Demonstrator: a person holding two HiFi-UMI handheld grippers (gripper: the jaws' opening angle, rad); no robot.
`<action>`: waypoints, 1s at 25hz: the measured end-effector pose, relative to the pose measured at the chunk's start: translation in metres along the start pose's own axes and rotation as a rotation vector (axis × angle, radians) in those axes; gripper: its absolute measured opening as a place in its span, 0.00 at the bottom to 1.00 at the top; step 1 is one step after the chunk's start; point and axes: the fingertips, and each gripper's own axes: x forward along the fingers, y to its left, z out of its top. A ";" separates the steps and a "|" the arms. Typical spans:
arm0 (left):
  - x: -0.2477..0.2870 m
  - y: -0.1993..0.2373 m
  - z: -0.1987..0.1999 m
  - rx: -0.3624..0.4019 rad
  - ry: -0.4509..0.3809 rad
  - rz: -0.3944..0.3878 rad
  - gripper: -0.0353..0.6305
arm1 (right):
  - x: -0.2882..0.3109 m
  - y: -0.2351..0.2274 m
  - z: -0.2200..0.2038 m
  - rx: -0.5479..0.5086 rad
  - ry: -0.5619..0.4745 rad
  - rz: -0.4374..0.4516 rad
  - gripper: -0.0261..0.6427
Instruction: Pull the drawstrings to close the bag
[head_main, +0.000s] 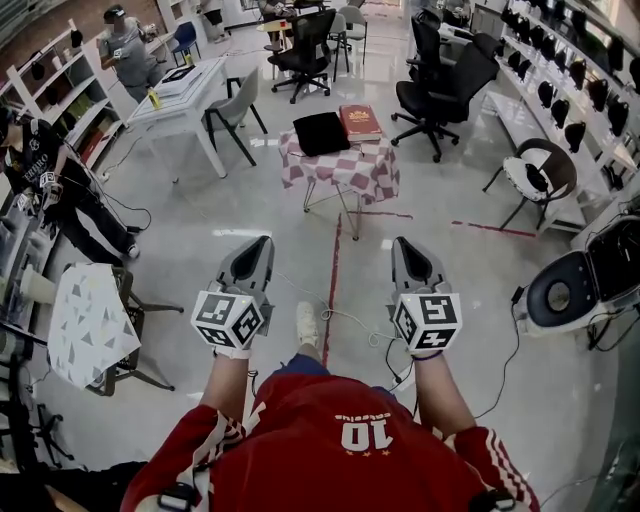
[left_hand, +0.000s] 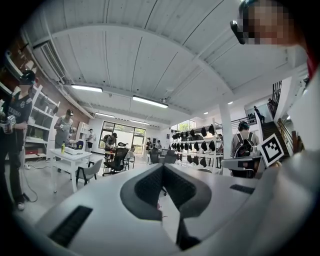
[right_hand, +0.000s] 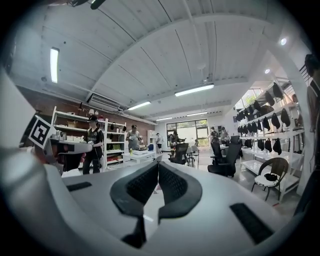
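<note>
A person in a red jersey stands with the left hand-held gripper (head_main: 262, 245) and the right hand-held gripper (head_main: 399, 245) held level, side by side. Each has its jaws pressed together on nothing. The flat black fabric drawstring bag (head_main: 321, 133) lies well ahead on a small counter draped in red-and-white checked cloth (head_main: 352, 178), just beside a red hardback book (head_main: 360, 121). Closing has apparently not begun, and the drawstrings are too small to make out. The next move likely calls for approaching the counter and opening the jaws to take a cord in each.
</note>
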 end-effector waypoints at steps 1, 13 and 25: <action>0.002 0.001 -0.002 0.000 0.002 -0.001 0.06 | 0.002 0.000 -0.001 0.002 0.001 0.000 0.06; 0.053 0.029 -0.014 -0.013 0.029 -0.020 0.06 | 0.043 -0.023 -0.013 0.027 0.035 -0.025 0.06; 0.139 0.098 -0.020 -0.023 0.049 -0.027 0.06 | 0.147 -0.046 -0.016 0.043 0.073 -0.022 0.06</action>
